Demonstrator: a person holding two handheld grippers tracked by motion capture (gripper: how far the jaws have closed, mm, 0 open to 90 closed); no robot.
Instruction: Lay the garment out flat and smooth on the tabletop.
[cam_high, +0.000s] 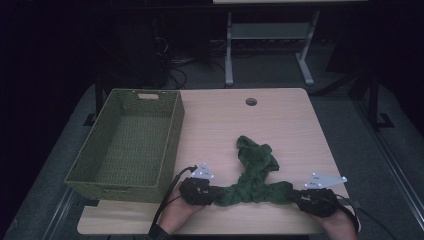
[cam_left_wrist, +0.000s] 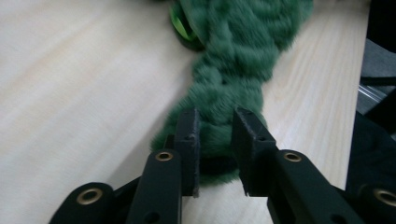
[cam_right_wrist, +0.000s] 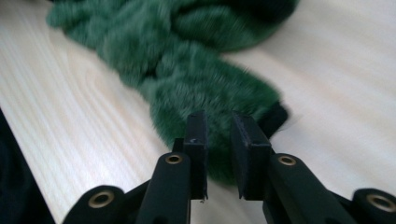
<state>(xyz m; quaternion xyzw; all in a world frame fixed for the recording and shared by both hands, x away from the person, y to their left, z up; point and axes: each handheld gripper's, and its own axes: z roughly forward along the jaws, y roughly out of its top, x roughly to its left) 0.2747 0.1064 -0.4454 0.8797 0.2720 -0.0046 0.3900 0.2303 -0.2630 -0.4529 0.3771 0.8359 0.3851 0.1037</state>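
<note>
Lying fuzzy green scarf, bunched | left gripper, right gripper: jaws slackened around ends, seemingly unpinched

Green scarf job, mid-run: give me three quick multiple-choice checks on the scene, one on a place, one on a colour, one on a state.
1. Where does the basket stand relative to the scarf?
A. To its left on the table
B. To its right
C. On top of it

2. What colour is the basket?
A. Red
B. Olive green
C. White

3. How does the scarf lie?
A. Folded flat in the basket
B. Hanging off the far edge
C. Bunched on the table, one end at each pair of tongs

Answers:
1 A: in the high view the basket takes the table's left side, the scarf lies at centre right.
2 B: its woven walls read olive green.
3 C: the left tongs and right tongs each have a scarf end between their pads, with the rest heaped on the wood.
</note>
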